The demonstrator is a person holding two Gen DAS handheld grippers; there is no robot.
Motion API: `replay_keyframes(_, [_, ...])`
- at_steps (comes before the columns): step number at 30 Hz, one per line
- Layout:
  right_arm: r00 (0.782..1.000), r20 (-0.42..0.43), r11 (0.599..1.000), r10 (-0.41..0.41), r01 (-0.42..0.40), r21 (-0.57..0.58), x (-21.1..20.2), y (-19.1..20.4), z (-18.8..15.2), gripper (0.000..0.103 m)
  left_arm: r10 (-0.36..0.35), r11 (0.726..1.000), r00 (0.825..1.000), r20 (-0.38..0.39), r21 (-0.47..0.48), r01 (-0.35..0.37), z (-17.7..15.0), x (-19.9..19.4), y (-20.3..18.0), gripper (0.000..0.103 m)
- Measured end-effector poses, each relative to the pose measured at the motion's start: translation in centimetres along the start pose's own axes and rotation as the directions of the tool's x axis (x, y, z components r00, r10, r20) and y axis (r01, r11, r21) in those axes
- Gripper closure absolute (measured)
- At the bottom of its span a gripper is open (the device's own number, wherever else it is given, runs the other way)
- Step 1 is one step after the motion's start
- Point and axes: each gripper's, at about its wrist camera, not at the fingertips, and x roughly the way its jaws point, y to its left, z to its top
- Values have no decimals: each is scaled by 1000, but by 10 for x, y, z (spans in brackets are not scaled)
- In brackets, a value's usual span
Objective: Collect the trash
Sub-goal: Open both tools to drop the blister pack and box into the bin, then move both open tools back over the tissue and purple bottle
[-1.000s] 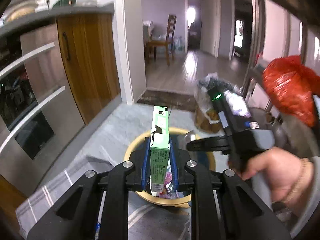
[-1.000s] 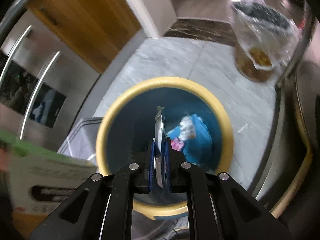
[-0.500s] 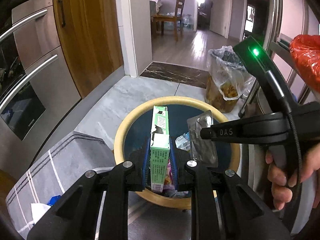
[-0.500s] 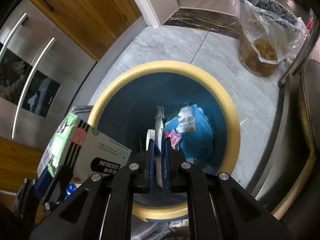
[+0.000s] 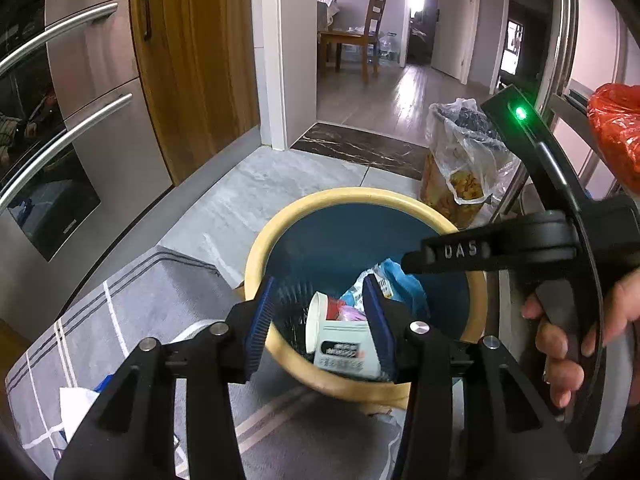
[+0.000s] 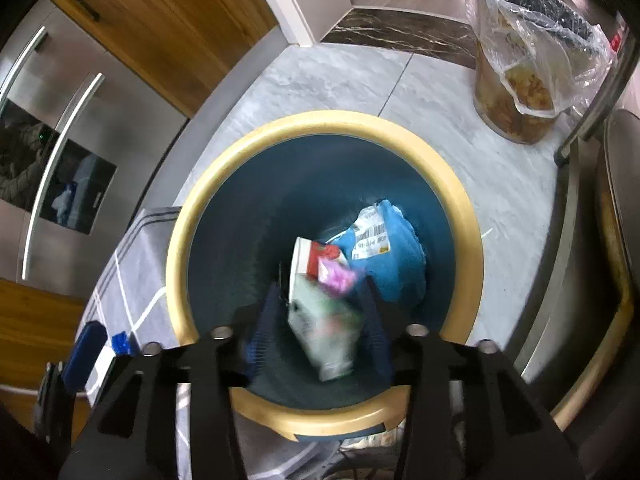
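Note:
A round bin with a yellow rim [image 5: 280,216] [image 6: 224,152] and dark blue inside stands on the floor under both grippers. My left gripper [image 5: 318,320] is open and empty above the bin. The green-and-white carton [image 5: 346,350] lies in the bin; in the right wrist view it is a blurred shape [image 6: 324,328]. My right gripper [image 6: 318,328] is open above the bin, and its body [image 5: 492,248] shows in the left wrist view. A blue bag [image 6: 396,256], a red-and-white cup [image 6: 316,258] and a pink wrapper [image 6: 338,278] lie inside.
A grey checked cloth [image 5: 132,312] lies left of the bin. A clear bag of scraps [image 5: 464,160] [image 6: 524,64] stands beyond it. Steel appliances [image 5: 80,128] and a wooden cabinet [image 5: 192,60] line the left. A red bag [image 5: 616,128] hangs at right.
Both grippers opened. The green-and-white carton dropped from the left gripper into the bin, and the foil wrapper left the right gripper. The left gripper moved closer over the bin.

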Motion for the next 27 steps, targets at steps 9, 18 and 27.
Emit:
replay_keyframes(9, [1000, 1, 1000, 6, -6, -10, 1, 4, 0, 12, 18, 999, 1000, -16, -34, -19, -16, -21, 14, 17])
replay_keyframes(18, [998, 26, 996, -62, 63, -60, -7, 21, -6, 10, 96, 995, 995, 25, -5, -96, -28, -94, 54, 12])
replay_keyframes(27, [988, 149, 975, -50, 80, -206, -32, 74, -20, 10, 204, 974, 977, 71, -119, -194, -61, -214, 131, 6])
